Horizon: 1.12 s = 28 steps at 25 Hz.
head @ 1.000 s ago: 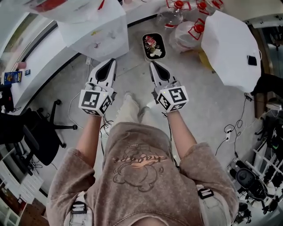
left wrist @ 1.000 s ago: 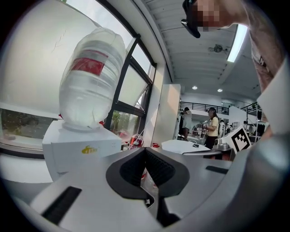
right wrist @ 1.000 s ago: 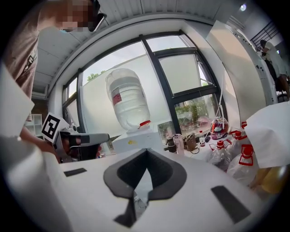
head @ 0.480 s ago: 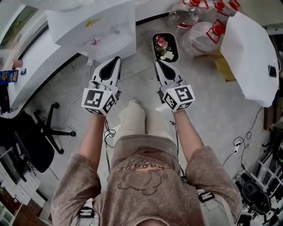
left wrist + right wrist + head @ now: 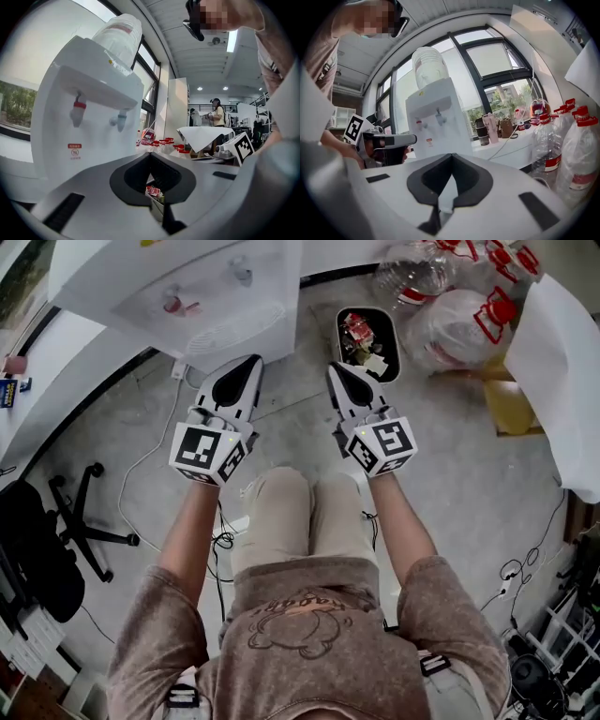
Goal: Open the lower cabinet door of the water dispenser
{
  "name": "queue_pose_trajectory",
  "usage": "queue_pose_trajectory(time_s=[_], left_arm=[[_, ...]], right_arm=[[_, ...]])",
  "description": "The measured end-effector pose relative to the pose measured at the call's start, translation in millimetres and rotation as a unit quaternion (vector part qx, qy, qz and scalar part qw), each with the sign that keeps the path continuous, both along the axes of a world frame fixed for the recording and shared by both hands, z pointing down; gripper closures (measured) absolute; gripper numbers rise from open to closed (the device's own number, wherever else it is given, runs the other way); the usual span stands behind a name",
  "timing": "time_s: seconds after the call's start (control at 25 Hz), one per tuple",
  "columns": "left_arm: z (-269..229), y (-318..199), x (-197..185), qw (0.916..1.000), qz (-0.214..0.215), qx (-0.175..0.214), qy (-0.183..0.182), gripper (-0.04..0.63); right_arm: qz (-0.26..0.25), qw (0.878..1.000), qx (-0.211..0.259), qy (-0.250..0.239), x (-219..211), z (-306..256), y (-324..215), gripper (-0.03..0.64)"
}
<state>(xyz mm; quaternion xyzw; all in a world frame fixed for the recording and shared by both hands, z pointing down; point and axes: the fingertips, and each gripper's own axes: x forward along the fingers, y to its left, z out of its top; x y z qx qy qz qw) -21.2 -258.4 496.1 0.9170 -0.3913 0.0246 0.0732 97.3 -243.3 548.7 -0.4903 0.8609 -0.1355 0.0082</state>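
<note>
Facing the water dispenser (image 5: 202, 296), which stands on the floor just ahead of both tongs. The left tongs (image 5: 251, 364) and right tongs (image 5: 335, 369) are each closed tip to tip with nothing between them, and neither touches the dispenser. The lower cabinet door isn't visible; it is probably below the drip tray (image 5: 234, 331), hidden under the dispenser's top in the head view. Judging it a light, stiff hinged panel, likely on a magnetic catch. The smooth face would slip, so hook the free edge or a recess and pull gently.

Right of water dispenser (image 5: 187, 292): bin (image 5: 340, 329), then bottles (image 5: 459, 313).
</note>
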Motion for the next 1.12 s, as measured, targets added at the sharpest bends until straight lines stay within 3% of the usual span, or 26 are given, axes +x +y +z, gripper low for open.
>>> queue_pose_trajectory(time_s=[0.52, 0.92, 1.12], left_arm=[[102, -15, 1, 0.9991, -0.016, 0.033, 0.019, 0.578], [111, -3, 2, 0.9983, -0.025, 0.052, 0.005, 0.578], [110, 0, -1, 0.9984, -0.028, 0.047, 0.012, 0.578]], right_arm=[[-0.018, 0.999, 0.040, -0.008, 4, 101, -23, 0.611], [-0.045, 0.998, 0.042, -0.001, -2, 119, -18, 0.613], [-0.078, 0.996, 0.039, -0.013, -14, 122, -22, 0.501]])
